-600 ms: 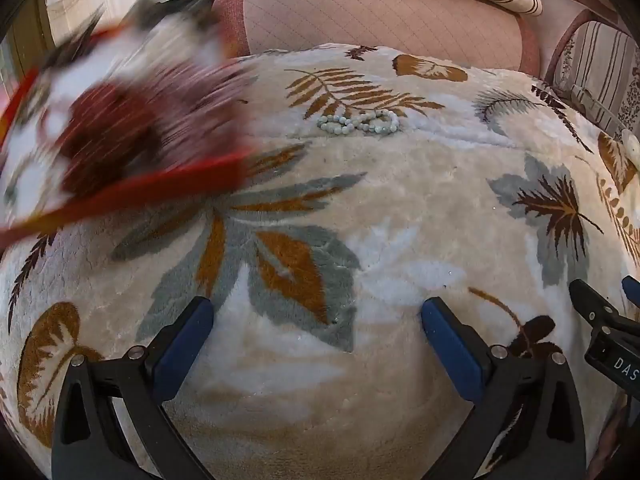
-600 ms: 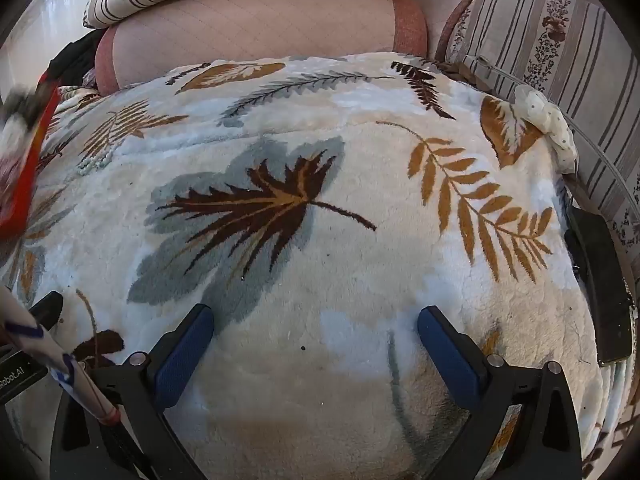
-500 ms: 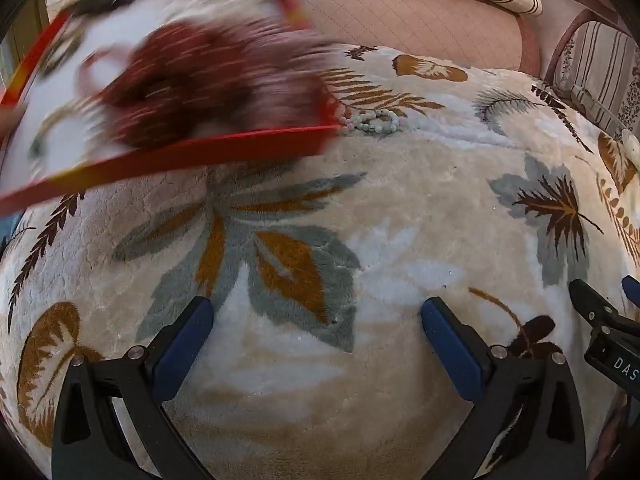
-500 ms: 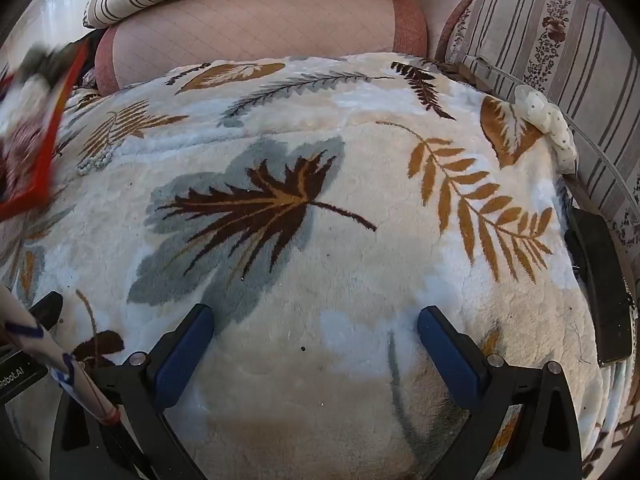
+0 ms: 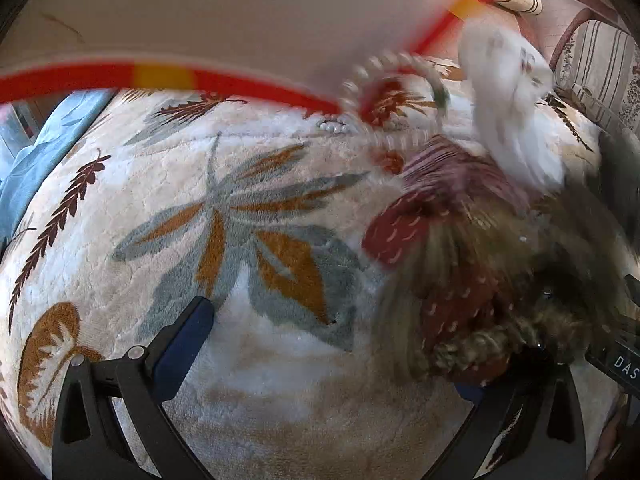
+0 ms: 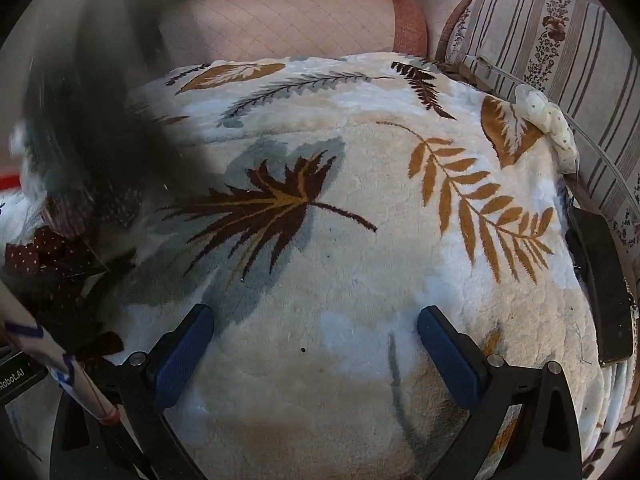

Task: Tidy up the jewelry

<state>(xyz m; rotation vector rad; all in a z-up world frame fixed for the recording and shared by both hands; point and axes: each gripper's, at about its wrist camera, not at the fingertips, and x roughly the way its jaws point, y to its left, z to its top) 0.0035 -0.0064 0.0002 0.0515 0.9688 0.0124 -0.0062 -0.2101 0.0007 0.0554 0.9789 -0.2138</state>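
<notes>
A red-rimmed tray [image 5: 240, 16] is tipped over the leaf-patterned blanket [image 5: 248, 400], its pale underside filling the top of the left wrist view. Blurred accessories spill from it at the right: a bead bracelet [image 5: 394, 92], a white cloth piece [image 5: 512, 100], a striped scrunchie [image 5: 452, 172] and a dark red dotted bow [image 5: 396, 236]. A pale bead bracelet [image 5: 334, 127] lies on the blanket further back. My left gripper [image 5: 320, 360] is open over the blanket; the pile hides its right finger. My right gripper [image 6: 318, 354] is open with only blanket between its fingers. The dotted bow [image 6: 44, 252] shows at its left.
A pink cushion [image 6: 280, 20] and striped pillows [image 6: 560, 52] border the blanket at the back and right. A white dotted scrunchie [image 6: 548, 128] and a black flat object [image 6: 604, 292] lie at the right edge. A white stick with blue marks [image 6: 60, 364] crosses the lower left.
The red-rimmed tray has swung up from the left and tipped over, and its accessories are falling onto the blanket at the right of the left gripper. Both grippers have stayed still and open.
</notes>
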